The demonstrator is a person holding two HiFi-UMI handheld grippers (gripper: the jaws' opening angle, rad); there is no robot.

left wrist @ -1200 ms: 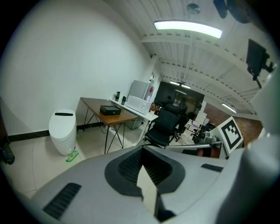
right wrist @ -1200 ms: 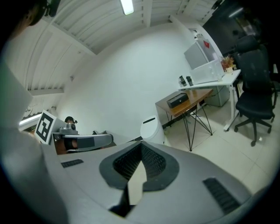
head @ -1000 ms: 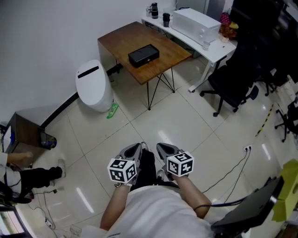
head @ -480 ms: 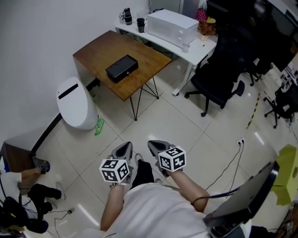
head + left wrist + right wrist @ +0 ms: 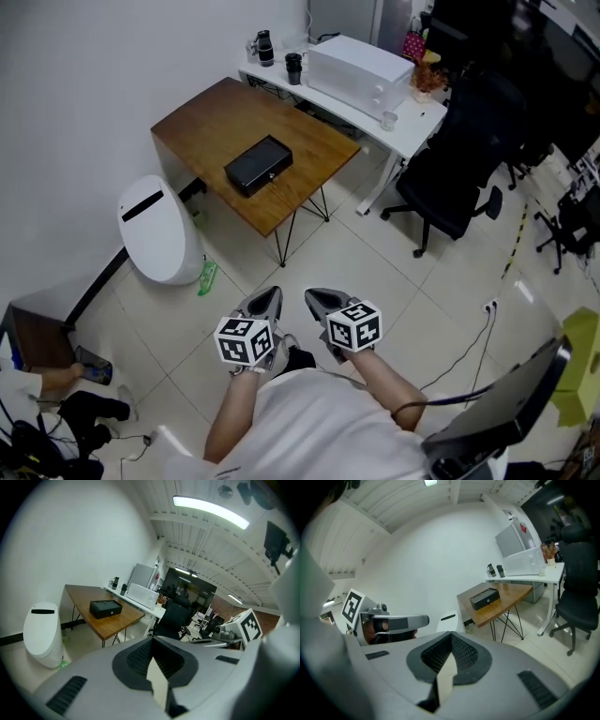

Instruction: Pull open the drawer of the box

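- L gripper (image 5: 266, 302) & R gripper (image 5: 323, 302) were held side by side, low and close to the person's body, above the tiled floor (image 5: 375, 253).
- L fingers (image 5: 137, 660): pressed fully together, nothing between them.
- R fingers (image 5: 462, 654): same, closed tight on nothing.
- Black box (image 5: 258, 165) sat flat on the wooden worktop (image 5: 211, 122), toward its near edge, well apart from both grippers.
- In the R gripper view the box (image 5: 484, 598) showed a small pale dot on its front face; the drawer seam was too small to make out.
- In the L gripper view the box (image 5: 105, 608) was far ahead, left of centre.
- White lidded bin (image 5: 157, 230) stood on the floor just beside the worktop's left side, against the wall.
- White desk (image 5: 398, 111) ran behind the worktop; a black office chair (image 5: 459, 173) was at its right.
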